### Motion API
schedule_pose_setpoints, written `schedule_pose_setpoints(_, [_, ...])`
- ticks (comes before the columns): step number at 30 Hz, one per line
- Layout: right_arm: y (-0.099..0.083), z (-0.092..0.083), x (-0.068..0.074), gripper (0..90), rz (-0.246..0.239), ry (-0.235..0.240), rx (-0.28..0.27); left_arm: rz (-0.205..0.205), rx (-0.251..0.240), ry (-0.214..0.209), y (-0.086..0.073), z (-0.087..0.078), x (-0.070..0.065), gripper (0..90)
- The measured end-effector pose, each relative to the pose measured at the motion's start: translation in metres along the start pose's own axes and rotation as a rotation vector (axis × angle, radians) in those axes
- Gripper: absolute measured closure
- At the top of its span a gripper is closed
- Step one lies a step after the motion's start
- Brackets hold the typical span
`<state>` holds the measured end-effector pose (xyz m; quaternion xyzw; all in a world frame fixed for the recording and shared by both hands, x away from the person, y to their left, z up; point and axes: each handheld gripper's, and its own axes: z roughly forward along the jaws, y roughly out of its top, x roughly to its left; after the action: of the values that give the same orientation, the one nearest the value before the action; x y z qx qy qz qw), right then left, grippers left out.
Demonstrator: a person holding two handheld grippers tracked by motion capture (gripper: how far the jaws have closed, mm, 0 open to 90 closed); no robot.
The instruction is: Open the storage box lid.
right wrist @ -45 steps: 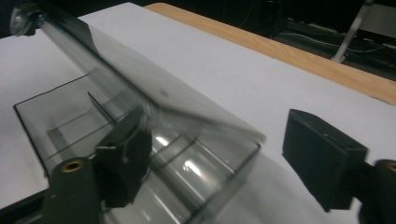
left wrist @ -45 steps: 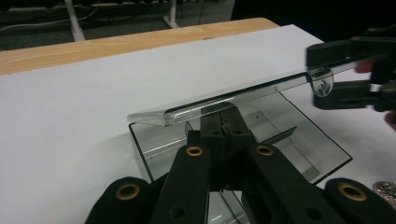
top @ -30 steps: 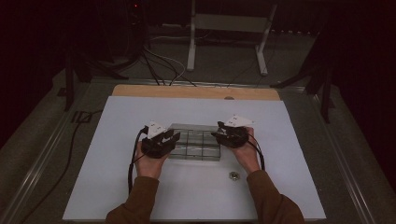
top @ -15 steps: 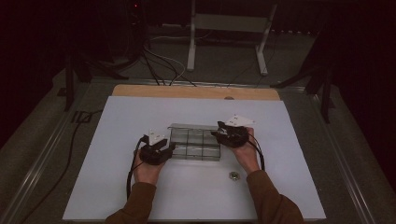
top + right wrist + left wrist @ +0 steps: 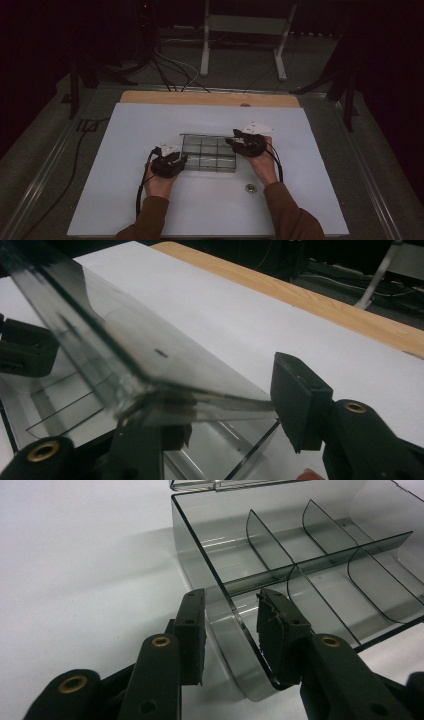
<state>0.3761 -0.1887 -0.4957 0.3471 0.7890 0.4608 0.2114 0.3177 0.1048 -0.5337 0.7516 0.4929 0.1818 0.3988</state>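
Straddling the clear smoky plastic compartment box's (image 5: 280,575) near-left corner, my left hand-held gripper (image 5: 227,630) is standing apart, just closing; my right hand-held gripper (image 5: 220,412) is clamping its lid (image 5: 150,360).

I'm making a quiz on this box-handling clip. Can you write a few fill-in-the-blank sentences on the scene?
1. The clear box is split into ____ compartments.
2. The left gripper has one jaw inside and one outside the box's ____.
3. The small metal ring lies nearer the person's ____ hand.

Missing words: six; corner; right
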Motion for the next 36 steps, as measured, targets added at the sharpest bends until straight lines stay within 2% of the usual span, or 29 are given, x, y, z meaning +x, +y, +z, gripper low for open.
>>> schedule_pose_setpoints(9, [0.002,0.001,-0.004,53.1,0.03,0.002,-0.012,-0.011,0.019,0.01,0.0,0.006,-0.002,67.6])
schedule_pose_setpoints(25, [0.006,0.004,-0.012,57.2,0.077,-0.002,-0.02,-0.03,0.028,0.018,-0.002,0.003,-0.008,70.5])
schedule_pose_setpoints(28, [0.007,0.005,-0.015,58.3,0.09,0.002,-0.023,-0.03,0.029,0.017,-0.003,0.002,-0.009,70.6])
schedule_pose_setpoints(36, [0.006,0.01,-0.024,62.3,0.164,-0.004,-0.033,-0.03,0.031,0.019,-0.004,0.001,-0.011,70.5])
